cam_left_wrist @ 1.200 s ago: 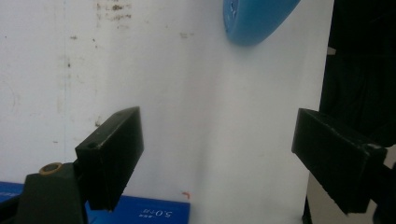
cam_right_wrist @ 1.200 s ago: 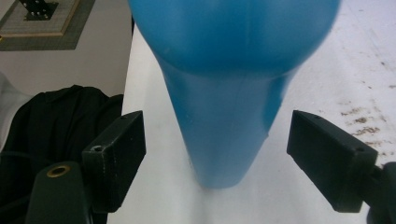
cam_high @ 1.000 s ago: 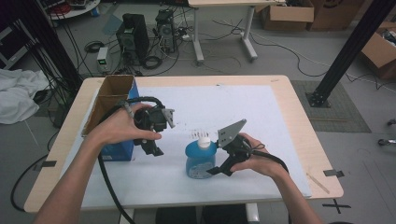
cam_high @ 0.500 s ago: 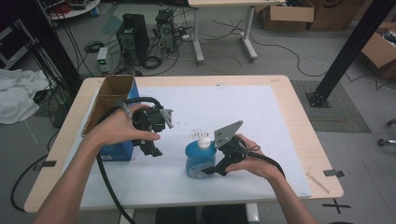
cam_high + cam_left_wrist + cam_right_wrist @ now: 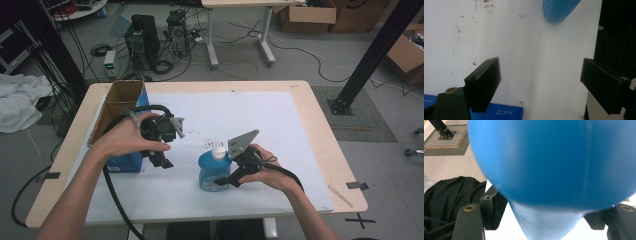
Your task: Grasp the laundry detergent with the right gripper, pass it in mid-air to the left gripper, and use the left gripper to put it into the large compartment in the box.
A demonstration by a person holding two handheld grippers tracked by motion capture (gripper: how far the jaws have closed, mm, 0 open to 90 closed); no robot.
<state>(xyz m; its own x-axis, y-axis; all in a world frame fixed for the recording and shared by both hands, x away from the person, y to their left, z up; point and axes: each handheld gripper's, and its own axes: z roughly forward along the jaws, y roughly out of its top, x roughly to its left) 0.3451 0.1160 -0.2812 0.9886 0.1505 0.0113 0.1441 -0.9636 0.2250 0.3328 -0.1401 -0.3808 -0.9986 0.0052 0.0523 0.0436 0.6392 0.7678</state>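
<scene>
1. Cables, computer towers and cardboard boxes cluttered the floor beyond the table [image 5: 320,150], which was covered by a white sheet [image 5: 260,115].
2. An open box [image 5: 120,107] with blue sides stood at the table's left edge.
3. The left gripper [image 5: 162,159] was held just right of that box, above the sheet, pointing down.
4. In the left gripper view its jaws stood wide apart with nothing between them, over the white sheet; the blue box edge [image 5: 496,113] lay below them.
5. A blue bottle [image 5: 214,170] with a white cap [image 5: 218,151] stood upright near the table's front middle.
6. The right gripper [image 5: 220,182] met the bottle's lower right side, low by the sheet.
7. In the right gripper view the bottle [image 5: 554,162] loomed between the two jaws, but whether they pressed it I could not tell.
8. The bottle's bottom [image 5: 559,10] showed at the top of the left gripper view, well apart from those jaws.
</scene>
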